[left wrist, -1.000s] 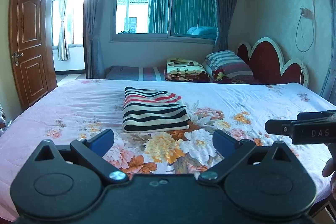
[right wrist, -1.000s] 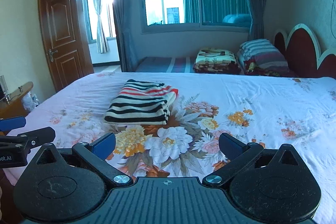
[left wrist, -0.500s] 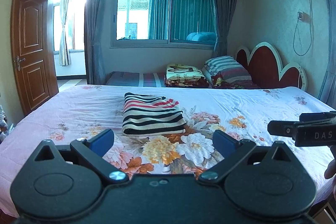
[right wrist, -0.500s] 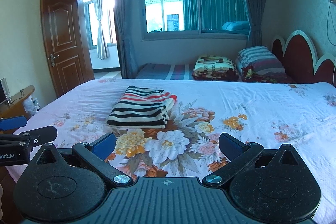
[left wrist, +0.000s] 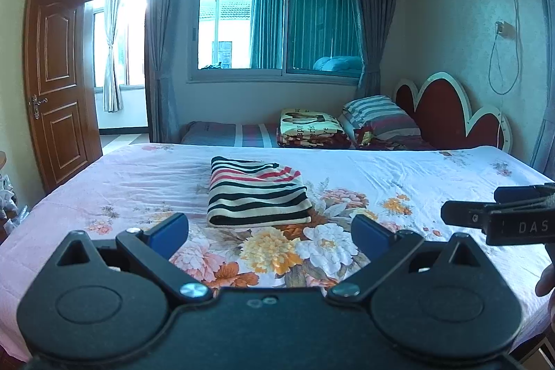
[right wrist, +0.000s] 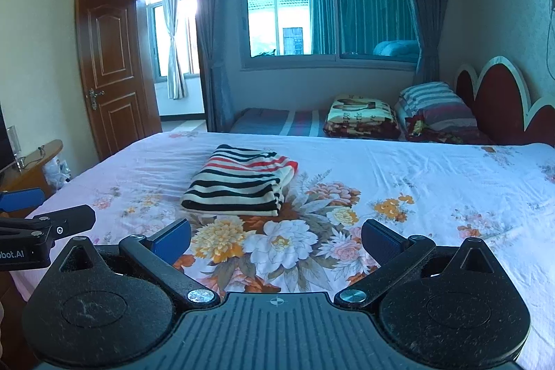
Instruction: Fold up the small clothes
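Note:
A folded garment with black, white and red stripes (left wrist: 256, 193) lies on the floral bed sheet (left wrist: 121, 193), in a neat rectangle. It also shows in the right wrist view (right wrist: 242, 184). My left gripper (left wrist: 270, 231) is open and empty, held back from the garment over the bed's near edge. My right gripper (right wrist: 275, 238) is open and empty, also short of the garment. The right gripper shows at the right of the left wrist view (left wrist: 499, 217). The left gripper shows at the left of the right wrist view (right wrist: 34, 217).
Pillows (left wrist: 380, 118) and a folded blanket (left wrist: 312, 127) lie by the red headboard (left wrist: 451, 117) at the back right. An open wooden door (left wrist: 57, 82) stands at the left. A wooden side table (right wrist: 31, 162) stands at the bed's left.
Both grippers have drawn back and risen a little, so the garment looks farther away. The garment has not moved. Both jaws stay open.

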